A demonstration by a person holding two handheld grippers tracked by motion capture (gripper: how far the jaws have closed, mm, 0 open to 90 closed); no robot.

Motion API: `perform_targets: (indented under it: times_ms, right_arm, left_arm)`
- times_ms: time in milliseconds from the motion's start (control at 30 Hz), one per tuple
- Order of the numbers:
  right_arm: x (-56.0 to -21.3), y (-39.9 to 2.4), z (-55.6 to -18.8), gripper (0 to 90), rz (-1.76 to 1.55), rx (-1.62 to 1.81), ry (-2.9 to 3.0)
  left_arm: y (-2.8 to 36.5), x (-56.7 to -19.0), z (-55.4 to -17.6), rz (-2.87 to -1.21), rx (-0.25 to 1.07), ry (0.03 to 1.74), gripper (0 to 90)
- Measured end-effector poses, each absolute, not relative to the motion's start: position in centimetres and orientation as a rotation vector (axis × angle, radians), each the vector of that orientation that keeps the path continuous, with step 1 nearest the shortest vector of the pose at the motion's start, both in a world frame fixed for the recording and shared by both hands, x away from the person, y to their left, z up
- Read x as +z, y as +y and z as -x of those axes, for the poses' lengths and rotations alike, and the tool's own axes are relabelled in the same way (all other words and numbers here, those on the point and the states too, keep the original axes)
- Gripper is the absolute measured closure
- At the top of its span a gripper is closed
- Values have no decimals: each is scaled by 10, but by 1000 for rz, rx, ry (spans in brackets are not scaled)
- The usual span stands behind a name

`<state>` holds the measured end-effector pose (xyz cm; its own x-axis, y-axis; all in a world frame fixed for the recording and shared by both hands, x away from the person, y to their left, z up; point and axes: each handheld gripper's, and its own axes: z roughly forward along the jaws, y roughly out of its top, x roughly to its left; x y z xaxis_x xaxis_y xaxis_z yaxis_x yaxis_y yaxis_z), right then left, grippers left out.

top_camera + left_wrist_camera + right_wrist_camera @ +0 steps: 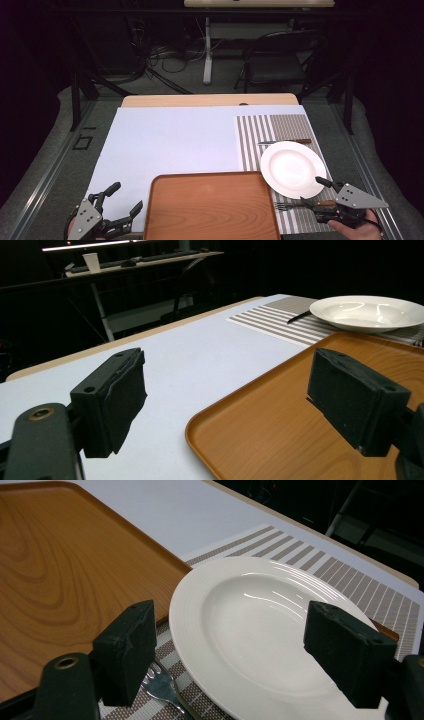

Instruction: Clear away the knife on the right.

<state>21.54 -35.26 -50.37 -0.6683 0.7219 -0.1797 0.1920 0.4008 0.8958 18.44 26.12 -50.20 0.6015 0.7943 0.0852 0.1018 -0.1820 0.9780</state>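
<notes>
The right hand-held gripper (311,193) hovers at the near right corner of the desk (210,100), its jaws spread wide with nothing pressed between them; in the right gripper view the two black pads stand on either side of the white plate's (260,630) near rim without touching it; the plate (293,169) is a shallow, empty dish lying flat on a striped placemat (280,127), just beside the right edge of the wooden tray (212,207); whether the plate's rim overlaps the tray's corner I cannot tell. A fork (287,204) lies on the mat right in front of the plate, its tines pointing toward the tray; in the right gripper view the tines (160,685) show just under the left jaw; a knife (282,142) with a brown handle lies on the mat beyond the plate's far rim, partly tucked under it. The left hand-held gripper (126,197) rests at the near left of the desk, released, jaws apart and empty, over the pale sheet (170,145) covering the desk top; in the left gripper view its right jaw hangs above the tray's (280,405) near left corner, the left jaw above the pale sheet; the tray is bare.
</notes>
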Motion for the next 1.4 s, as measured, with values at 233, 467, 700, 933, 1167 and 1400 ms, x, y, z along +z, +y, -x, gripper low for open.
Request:
perform_targets:
  times_ms: [233,467,700,933,1167,1400]
  right_arm:
    - [-501,-354,-224,204,-750,1178,2172]
    - [-498,-360,-237,203,-754,1126,2229]
    - [-487,-370,-255,199,-754,1061,2282]
    - [-475,-379,-275,193,-753,1017,2311]
    - [-472,-387,-296,181,-743,957,2376]
    - [-474,-392,-317,160,-720,912,2421]
  left_arm:
    - [261,-504,-190,-1689,708,741,157]
    - [261,-504,-195,-1686,701,746,157]
    - [259,-505,-196,-1707,696,740,158]
    - [260,-506,-196,-1699,693,749,157]
    - [258,-506,-194,-1715,692,732,158]
    - [257,-507,-194,-1714,690,734,158]
